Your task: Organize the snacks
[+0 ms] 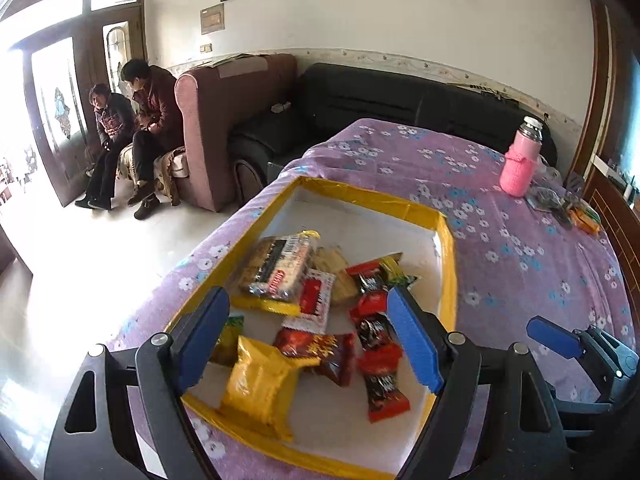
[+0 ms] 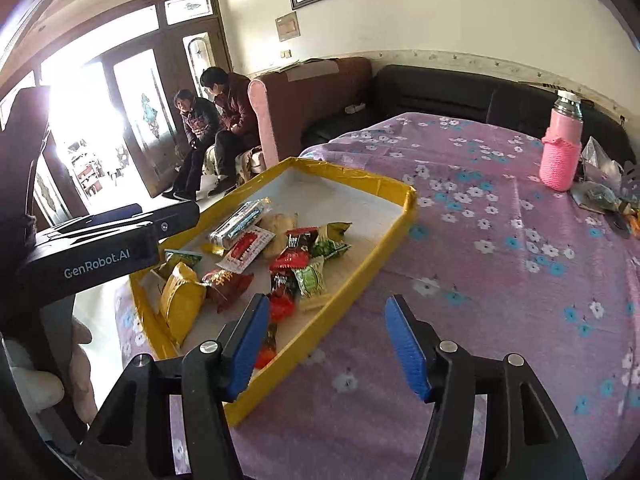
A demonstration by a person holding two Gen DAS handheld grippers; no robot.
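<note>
Beneath both claws: bench under a purple floral cloth (image 2: 500, 264). Ahead of the left claw (image 1: 308, 336), fingers apart and empty: yellow-rimmed tray (image 1: 448, 248) holding wrapped snacks (image 1: 280, 268). Right claw (image 2: 326, 344), fingers apart and empty, hangs beside the tray's right rim. Far right of both: pink flask (image 2: 560, 148).

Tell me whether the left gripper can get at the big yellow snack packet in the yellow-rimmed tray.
Probably yes: the left gripper is open right above the big yellow snack packet, which lies on top, uncovered.
</note>
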